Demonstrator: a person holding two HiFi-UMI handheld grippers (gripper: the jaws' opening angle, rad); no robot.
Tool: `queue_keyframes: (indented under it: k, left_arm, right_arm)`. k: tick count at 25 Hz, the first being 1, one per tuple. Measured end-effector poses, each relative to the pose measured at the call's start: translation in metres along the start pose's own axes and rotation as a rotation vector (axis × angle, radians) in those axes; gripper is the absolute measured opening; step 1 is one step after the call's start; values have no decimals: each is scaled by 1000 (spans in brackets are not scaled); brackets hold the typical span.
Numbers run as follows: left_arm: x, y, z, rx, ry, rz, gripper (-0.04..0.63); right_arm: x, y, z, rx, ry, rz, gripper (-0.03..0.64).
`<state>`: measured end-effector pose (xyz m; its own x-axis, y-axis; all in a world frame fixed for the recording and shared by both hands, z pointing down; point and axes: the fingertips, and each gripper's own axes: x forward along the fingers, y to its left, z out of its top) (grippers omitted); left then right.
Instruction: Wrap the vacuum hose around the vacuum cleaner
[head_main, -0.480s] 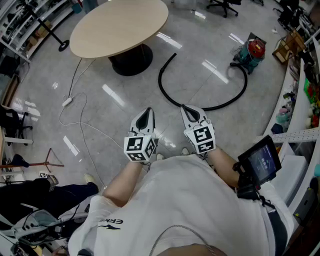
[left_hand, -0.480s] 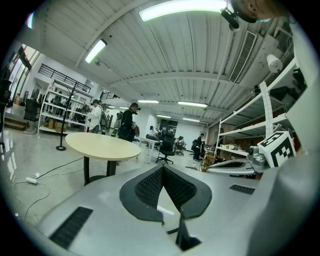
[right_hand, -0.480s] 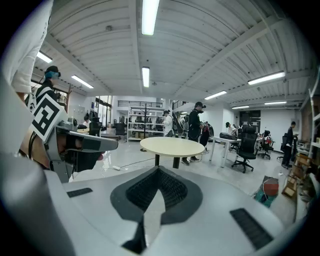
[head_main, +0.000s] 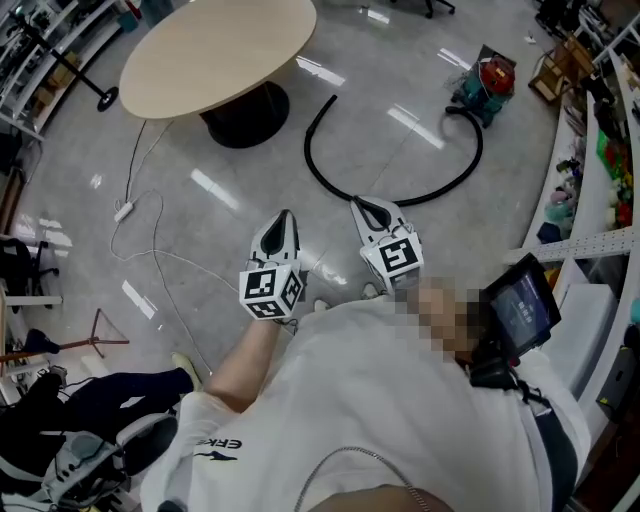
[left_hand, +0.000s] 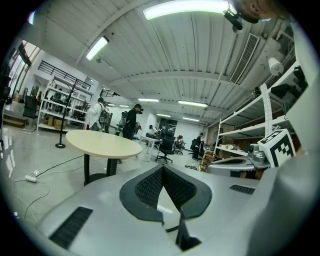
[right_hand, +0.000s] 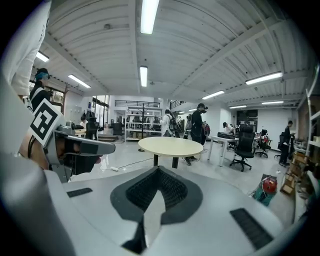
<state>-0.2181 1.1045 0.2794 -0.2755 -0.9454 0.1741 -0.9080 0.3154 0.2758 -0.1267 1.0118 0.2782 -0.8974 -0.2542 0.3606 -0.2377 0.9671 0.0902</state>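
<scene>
While the person stands on the glossy grey floor (head_main: 250, 190), the left gripper (head_main: 284, 214) and the right gripper (head_main: 362, 203) are held side by side just ahead of the white shirt (head_main: 380, 400), both pointing forward and a little downward. The left gripper's jaws are pressed fully together, their black ribbed pads (left_hand: 149, 186) meeting in one tip with nothing between them. The right gripper's jaws are likewise closed tight on nothing, pads (right_hand: 144, 192) meeting at a point.

Ahead of both tools, the long black vacuum hose (head_main: 307, 150) lies on the floor in a wide open loop, wrapped around nothing. One end runs to the teal-and-red canister vacuum cleaner (head_main: 485, 78), which sits near the cluttered shelving at the right; the free end points toward the dark base of the round beige table (head_main: 215, 50). From the head view the right gripper's tip overlaps the near bend of the loop. The right gripper view shows the vacuum cleaner (right_hand: 268, 186) low at its right, well apart from the jaws.

A thin white cable (head_main: 150, 245) with a small power strip (head_main: 124, 211) trails across the floor at the left.
</scene>
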Motion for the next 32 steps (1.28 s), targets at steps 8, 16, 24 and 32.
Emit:
queue_keyframes:
  k: [8, 16, 24, 32]
  left_arm:
    - [4, 33, -2, 1, 30, -45, 3]
    - [8, 33, -13, 17, 61, -56, 3]
    - [96, 51, -9, 36, 95, -27, 3]
    - [197, 24, -3, 43, 124, 22, 3]
  right_arm:
    - [25, 11, -2, 9, 33, -49, 0]
    - [26, 2, -17, 23, 50, -71, 0]
    - [89, -68, -24, 44, 73, -58, 0]
    - [121, -167, -36, 66, 106, -17, 0]
